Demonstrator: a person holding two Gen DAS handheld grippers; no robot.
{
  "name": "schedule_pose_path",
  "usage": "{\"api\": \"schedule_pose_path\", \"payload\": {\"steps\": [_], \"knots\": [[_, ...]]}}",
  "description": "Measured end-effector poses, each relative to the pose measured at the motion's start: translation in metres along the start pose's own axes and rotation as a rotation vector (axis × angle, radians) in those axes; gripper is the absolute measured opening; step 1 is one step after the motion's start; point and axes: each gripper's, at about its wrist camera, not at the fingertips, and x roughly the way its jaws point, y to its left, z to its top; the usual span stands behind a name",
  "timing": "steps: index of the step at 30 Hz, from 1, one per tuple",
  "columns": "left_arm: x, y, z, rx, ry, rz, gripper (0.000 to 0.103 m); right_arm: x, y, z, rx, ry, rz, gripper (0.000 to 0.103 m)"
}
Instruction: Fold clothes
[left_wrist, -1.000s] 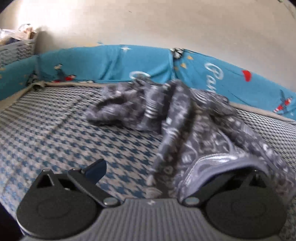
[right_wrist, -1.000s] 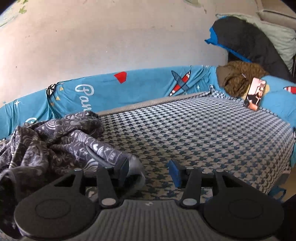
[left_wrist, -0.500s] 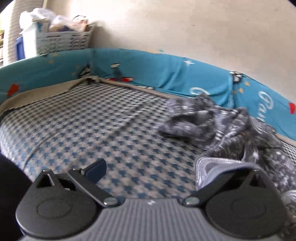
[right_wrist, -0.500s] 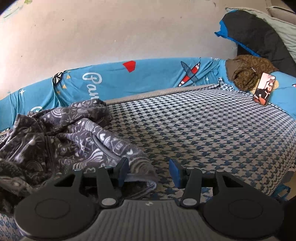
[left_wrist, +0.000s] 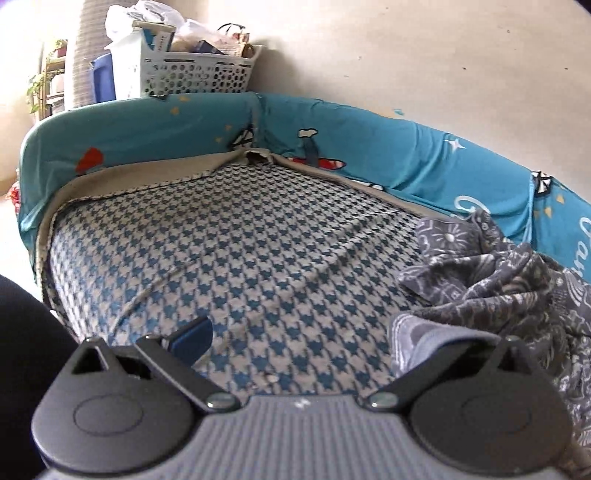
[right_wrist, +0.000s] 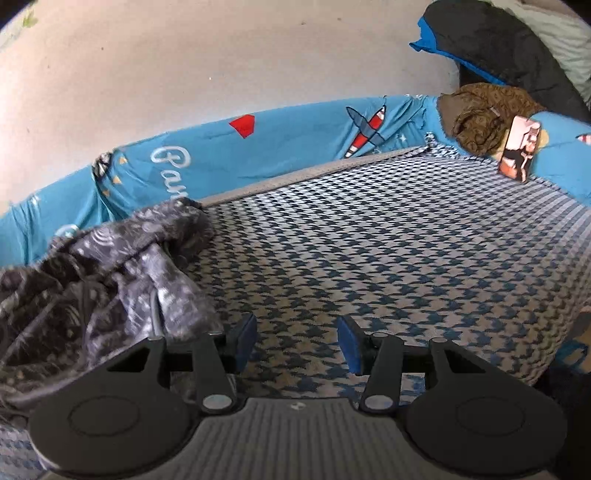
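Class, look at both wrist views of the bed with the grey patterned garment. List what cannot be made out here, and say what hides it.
- Left wrist view: the left gripper has its right finger covered by the grey garment.
- Left wrist view: the garment is cut off by the right edge.
- Right wrist view: what kind of garment it is cannot be told; it lies bunched.
- Right wrist view: the phone screen is too small to read.

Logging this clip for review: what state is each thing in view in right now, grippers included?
Grey patterned garment: crumpled, unfolded, one edge draped over the left gripper's right finger.
Left gripper: jaws wide open, clamping nothing.
Right gripper: jaws open, nothing between them, beside the garment.
Phone: propped upright, screen lit.
White basket: full.
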Motion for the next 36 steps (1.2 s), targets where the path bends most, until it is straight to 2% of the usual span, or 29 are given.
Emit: {"api": "schedule_pose_path", "payload": {"steps": [4, 8, 14, 21, 28, 36], "knots": [[-0.001, 0.005, -0.002, -0.005, 0.032, 0.019, 0.103, 0.002, -0.006, 0.002, 0.076, 0.021, 0.107, 0.047], [0.002, 0.008, -0.004, 0.004, 0.058, 0.022, 0.103, 0.011, -0.006, 0.0, 0.136, 0.086, 0.207, 0.048], [0.005, 0.007, -0.007, -0.007, 0.081, 0.002, 0.103, 0.028, 0.002, -0.011, 0.146, 0.171, 0.218, 0.049], [0.007, 0.004, -0.01, -0.004, 0.09, -0.017, 0.103, 0.034, -0.006, -0.018, 0.209, 0.208, 0.227, 0.049], [0.014, 0.0, -0.016, 0.015, 0.111, -0.042, 0.103, 0.04, -0.002, -0.021, 0.222, 0.193, 0.238, 0.051], [0.025, -0.011, -0.024, 0.074, 0.12, -0.079, 0.103, 0.047, 0.014, -0.024, 0.132, 0.17, 0.225, 0.052]]}}
